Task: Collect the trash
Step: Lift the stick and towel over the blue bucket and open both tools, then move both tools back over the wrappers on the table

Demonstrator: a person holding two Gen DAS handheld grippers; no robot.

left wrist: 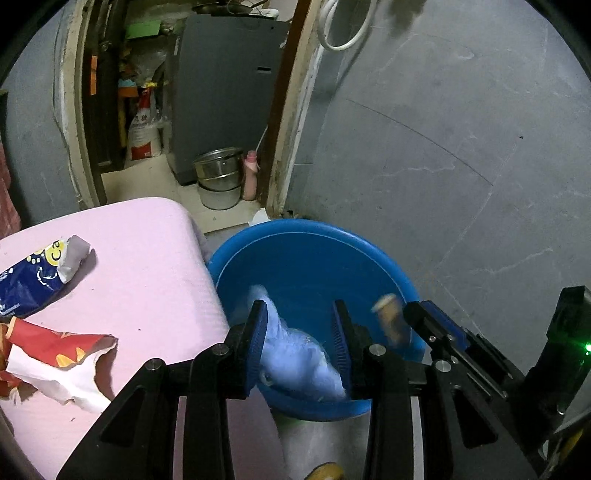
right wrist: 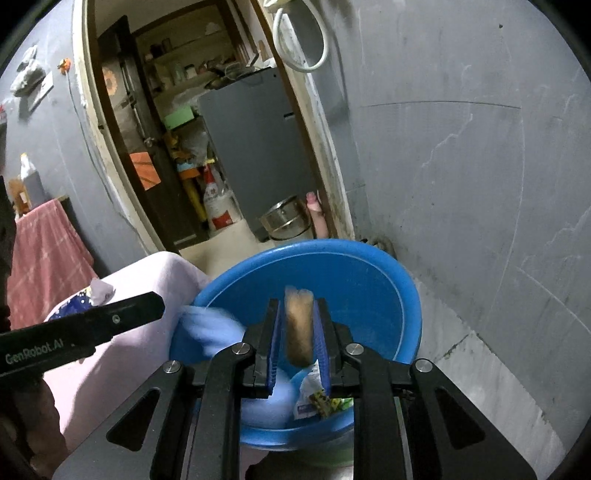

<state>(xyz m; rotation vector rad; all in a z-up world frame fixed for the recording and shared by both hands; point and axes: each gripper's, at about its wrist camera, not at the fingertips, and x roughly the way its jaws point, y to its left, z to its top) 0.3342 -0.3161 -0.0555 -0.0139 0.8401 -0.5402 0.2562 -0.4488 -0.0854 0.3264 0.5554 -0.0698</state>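
Grey wall with pale streaks at right. White hose looped high on it. Open doorway leads into cluttered storeroom: grey cabinet, stacked steel pots, pink bottle, white sack. Dim light.

Blue basin; pink tabletop; brown cup.

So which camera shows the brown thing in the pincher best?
The right wrist view. The brown paper cup sits dead centre there, between the right gripper pads over the blue basin. The left wrist view shows it small, blurred, off to the side.
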